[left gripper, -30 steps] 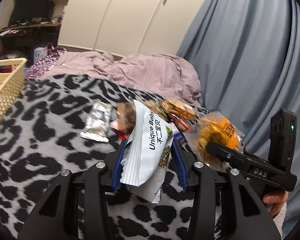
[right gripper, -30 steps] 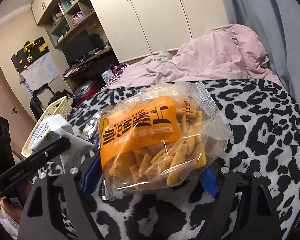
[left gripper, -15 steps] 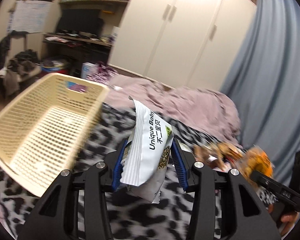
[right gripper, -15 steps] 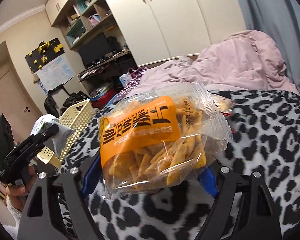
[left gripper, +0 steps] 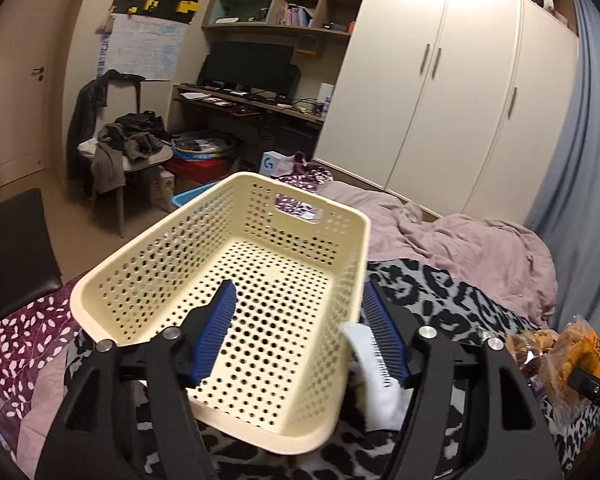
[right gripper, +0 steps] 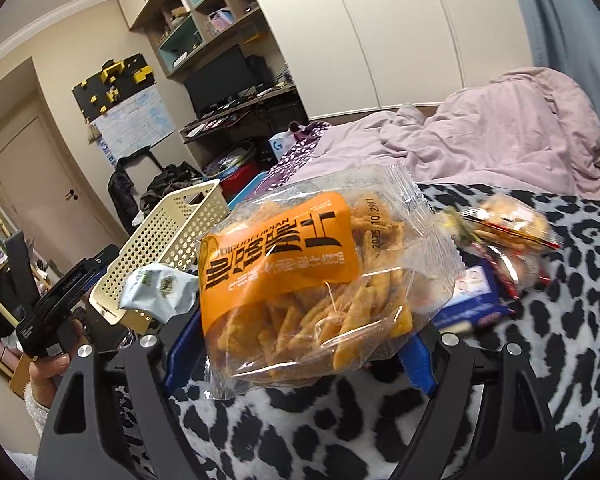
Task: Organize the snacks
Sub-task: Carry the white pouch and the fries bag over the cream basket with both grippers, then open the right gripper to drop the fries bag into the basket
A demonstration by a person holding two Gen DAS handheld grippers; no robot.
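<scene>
1. Bedroom backdrop: pale wardrobe (left gripper: pixel 440 80), cluttered desk and shelves, rumpled pink duvet (left gripper: pixel 460 248) at the far end of the bed.
2. Spread over the bed, a leopard-print blanket (right gripper: pixel 540 360) carrying a cream perforated basket (left gripper: pixel 112 280), with nothing visible on its floor in the left wrist view.
3. Left claw (left gripper: pixel 300 296) hanging just over the basket's near end, jaws spread wide and clamping nothing.
4. White snack packet (left gripper: pixel 374 384) loose against the inner face of the right-hand finger, right at the basket's side wall; cannot tell whether inside the rim or just outside it.
5. Right claw (right gripper: pixel 300 344) closed on a clear bag of orange snack sticks (right gripper: pixel 280 264), held up off the blanket and well short of the basket.
6. Beyond that bag, a small heap of other wrapped snacks (right gripper: pixel 508 224) lying on the blanket, not yet sorted.
7. Step in hand, by the look of it: dropping the white packet into the basket, orange bag queued next; task judged barely begun.
8. Next move, as advice: check where the white packet lands and nudge it over the rim if needed.
9. Then carry the orange bag leftward above the basket's open top, clear of the left claw, and open only once over the middle.
10. Risk to mind: slippery, puffy film, likely to slide or catch on the rim.
</scene>
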